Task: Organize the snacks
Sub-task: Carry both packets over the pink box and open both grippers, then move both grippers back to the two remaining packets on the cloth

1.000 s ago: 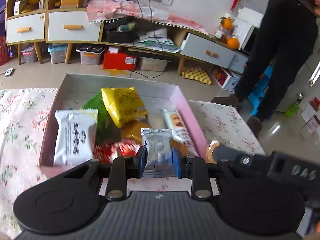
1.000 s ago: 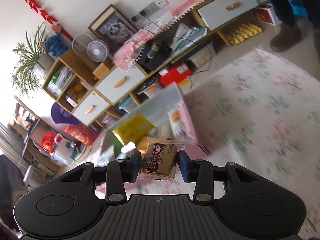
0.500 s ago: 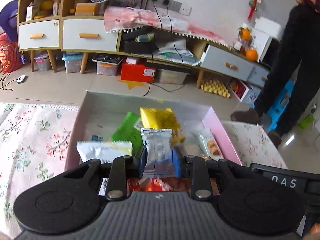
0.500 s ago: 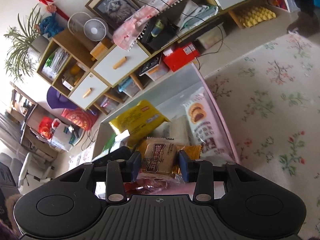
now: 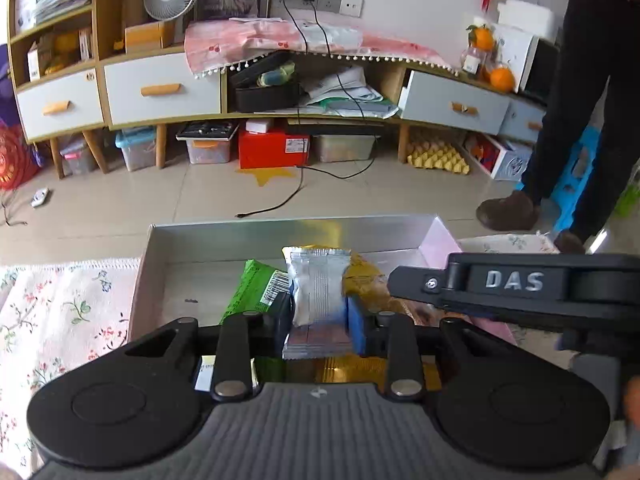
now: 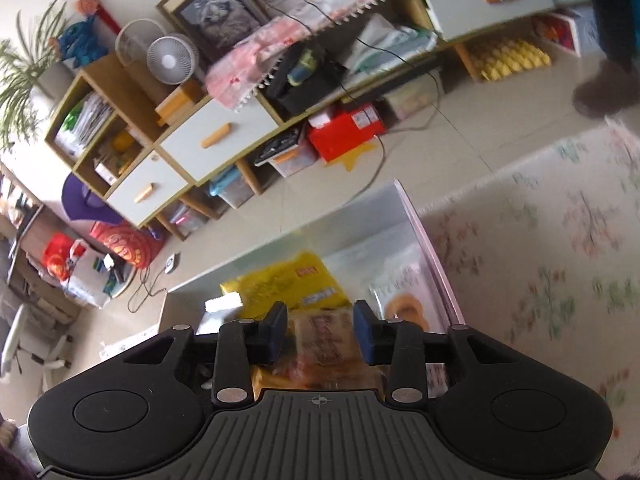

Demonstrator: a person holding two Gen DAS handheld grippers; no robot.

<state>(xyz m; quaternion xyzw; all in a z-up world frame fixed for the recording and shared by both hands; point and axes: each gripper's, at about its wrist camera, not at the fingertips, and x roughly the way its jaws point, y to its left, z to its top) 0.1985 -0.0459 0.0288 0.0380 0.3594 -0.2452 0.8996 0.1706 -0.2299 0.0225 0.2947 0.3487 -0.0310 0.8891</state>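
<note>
Left wrist view: a small silver foil snack packet [image 5: 318, 286] stands upright, long axis toward twelve o'clock, clamped between the left gripper [image 5: 319, 314] fingers above the pink-walled cardboard box [image 5: 440, 240], so a release would likely drop it among the green [image 5: 256, 284] and yellow [image 5: 362, 276] bags. Right wrist view: the right gripper [image 6: 320, 330] is spread apart around a blurred brown-wrapped snack [image 6: 322, 340]; contact is unclear, over that box's three o'clock side.
</note>
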